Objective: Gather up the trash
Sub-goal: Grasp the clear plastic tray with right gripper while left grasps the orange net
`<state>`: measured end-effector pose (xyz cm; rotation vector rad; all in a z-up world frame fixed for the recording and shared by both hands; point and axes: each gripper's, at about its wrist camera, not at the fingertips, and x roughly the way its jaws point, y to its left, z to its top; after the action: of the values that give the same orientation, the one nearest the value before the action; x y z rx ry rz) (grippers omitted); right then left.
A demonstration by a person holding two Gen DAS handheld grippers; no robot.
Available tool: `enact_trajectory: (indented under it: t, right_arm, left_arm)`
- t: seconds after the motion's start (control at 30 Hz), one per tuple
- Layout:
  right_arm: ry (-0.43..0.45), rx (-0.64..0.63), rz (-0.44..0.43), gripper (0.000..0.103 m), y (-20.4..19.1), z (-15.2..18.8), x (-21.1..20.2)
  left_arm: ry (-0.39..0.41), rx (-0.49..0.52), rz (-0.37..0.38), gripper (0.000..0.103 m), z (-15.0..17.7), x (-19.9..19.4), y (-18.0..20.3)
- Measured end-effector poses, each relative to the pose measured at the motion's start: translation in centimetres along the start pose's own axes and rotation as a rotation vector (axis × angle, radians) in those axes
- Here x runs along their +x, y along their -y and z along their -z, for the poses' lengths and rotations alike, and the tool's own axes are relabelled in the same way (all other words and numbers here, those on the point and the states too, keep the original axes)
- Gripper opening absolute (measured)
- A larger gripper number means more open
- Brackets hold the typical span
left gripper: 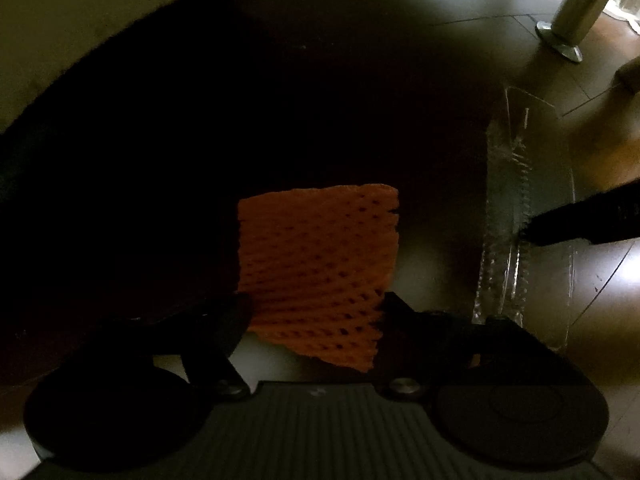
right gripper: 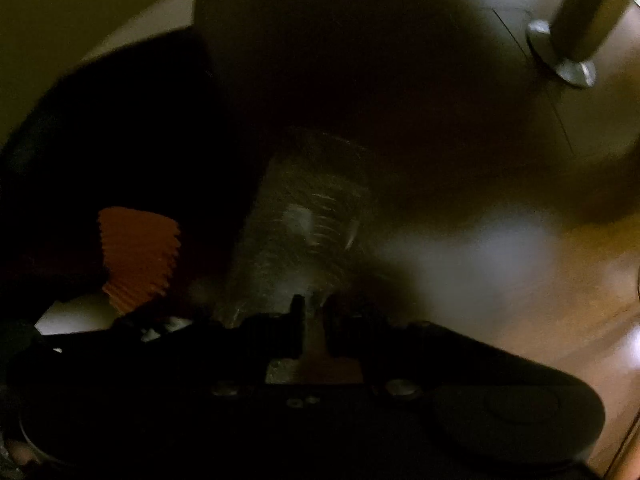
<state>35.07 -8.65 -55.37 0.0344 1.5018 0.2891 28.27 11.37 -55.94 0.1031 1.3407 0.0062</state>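
An orange foam net (left gripper: 320,248) lies on the floor between the fingers of my left gripper (left gripper: 316,308). Both pads press its lower sides, where it narrows. The same net (right gripper: 140,256) shows at the left of the right wrist view. To its right lies a clear ribbed plastic wrapper (left gripper: 520,216). My right gripper (right gripper: 314,308) points down at it, its jaws almost together with a fold of the wrapper (right gripper: 304,224) pinched between them. In the left wrist view the right gripper's black tip (left gripper: 532,236) sits on the wrapper's middle.
Brown wooden floor (left gripper: 600,280) spreads to the right. A metal furniture leg with a round foot (left gripper: 568,28) stands at the upper right, also the leg (right gripper: 568,52). A large dark shape (left gripper: 160,160) fills the left, with a pale surface (left gripper: 60,20) beyond it.
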Motion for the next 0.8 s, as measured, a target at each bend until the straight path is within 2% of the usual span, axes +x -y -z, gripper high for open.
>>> enact_trajectory:
  t: [0.1,0.3,0.57,0.8]
  right_arm:
    - [0.005,-0.010,0.003,0.003,-0.2,0.1,-0.2]
    - [0.009,-0.055,0.014,0.003,-0.7,0.7,-1.2]
    - [0.025,-0.088,0.013,0.003,-1.6,2.1,-4.3]
    - [0.023,-0.104,0.002,0.003,-2.2,4.0,-9.8]
  left_arm:
    - [0.001,0.011,-0.024,0.056,0.0,-0.1,0.1]
    - [0.005,0.006,-0.049,0.022,0.2,-0.8,-0.1]
    - [-0.014,0.037,-0.021,0.018,-0.1,-2.0,0.2]
    - [-0.063,0.114,0.047,0.018,0.3,-6.9,1.0]
